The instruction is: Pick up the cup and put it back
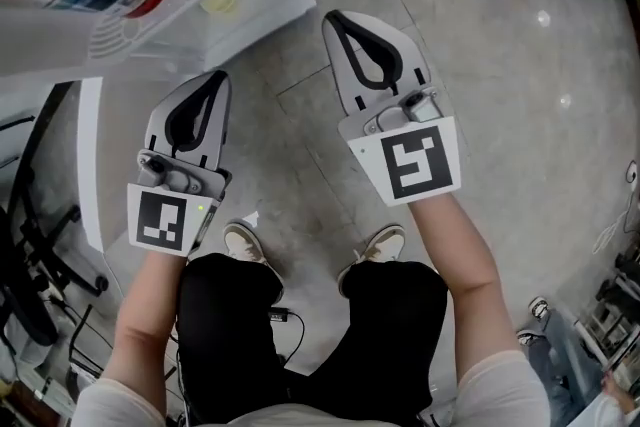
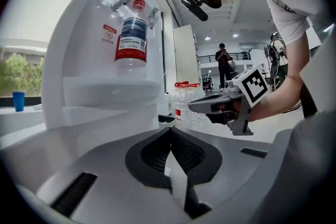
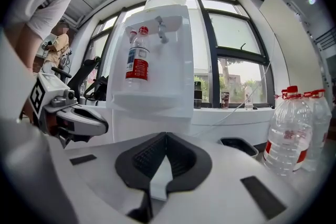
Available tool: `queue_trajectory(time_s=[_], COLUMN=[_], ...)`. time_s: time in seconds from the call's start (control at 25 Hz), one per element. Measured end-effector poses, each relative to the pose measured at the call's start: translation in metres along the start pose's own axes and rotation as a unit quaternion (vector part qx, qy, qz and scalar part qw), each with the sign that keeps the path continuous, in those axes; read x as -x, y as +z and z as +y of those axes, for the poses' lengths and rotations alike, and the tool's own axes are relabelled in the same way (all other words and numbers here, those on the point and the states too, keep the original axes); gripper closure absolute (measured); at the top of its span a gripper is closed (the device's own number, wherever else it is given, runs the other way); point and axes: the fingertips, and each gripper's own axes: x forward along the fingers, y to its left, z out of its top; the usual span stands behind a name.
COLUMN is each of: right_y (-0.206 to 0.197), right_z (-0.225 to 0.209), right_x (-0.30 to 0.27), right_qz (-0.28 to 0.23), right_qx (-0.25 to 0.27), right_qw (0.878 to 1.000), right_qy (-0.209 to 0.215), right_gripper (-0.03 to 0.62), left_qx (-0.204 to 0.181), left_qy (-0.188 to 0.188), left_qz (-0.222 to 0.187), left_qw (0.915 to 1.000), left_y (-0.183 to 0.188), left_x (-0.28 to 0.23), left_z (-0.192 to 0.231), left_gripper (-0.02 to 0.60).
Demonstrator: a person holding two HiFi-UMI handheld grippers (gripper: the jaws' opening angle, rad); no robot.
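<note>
My left hand-held gripper (image 1: 217,78) and right hand-held gripper (image 1: 334,18) hang clenched, empty, over open floor (image 1: 500,95); the dispenser (image 1: 270,0) is cropped above.

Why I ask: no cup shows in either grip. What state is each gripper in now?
Left gripper: closed, holding nothing.
Right gripper: closed, holding nothing.

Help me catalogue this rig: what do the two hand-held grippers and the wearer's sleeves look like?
The left hand-held gripper and right hand-held gripper are white shells with black ribbed pads. Each carries a marker cube printed with black-and-white squares. The sleeves are short and pale.
</note>
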Motion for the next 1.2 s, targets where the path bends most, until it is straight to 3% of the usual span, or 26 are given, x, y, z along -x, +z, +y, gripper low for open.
queue_trajectory(time_s=[0.12,0.36,0.64,0.88,1.2], right_y=[-0.008,-0.026,-0.035,-0.053,-0.099], right_z=[0.005,0.013,0.032,0.042,0.064], right_x=[-0.007,-0.023,-0.051,-0.076,-0.123], right_qz=[-0.013,-0.016,-0.043,-0.036,0.016], right_qx=[0.016,0.043,0.07,0.061,0.051], right_qw=[1.0,0.998,0.995,0.996,0.996], right_qy=[0.011,0.042,0.05,0.053,0.065], right_gripper=[0.574,0.574,0.574,0.572,0.572], left_qx=[0.004,0.083,0.042,0.044,0.033], left_qy=[0.009,0.028,0.065,0.084,0.099], left_qz=[-0.028,-0.045,-0.081,-0.111,-0.121], left_qw=[0.9996,0.9951,0.9937,0.9893,0.9871], left_y=[-0.005,-0.037,-0.063,-0.066,-0.076], left_x=[-0.011,-0.019,0.002,0.017,0.037], left_z=[0.007,0.033,0.054,0.06,0.076], left_gripper=[0.558,0.558,0.558,0.558,0.558])
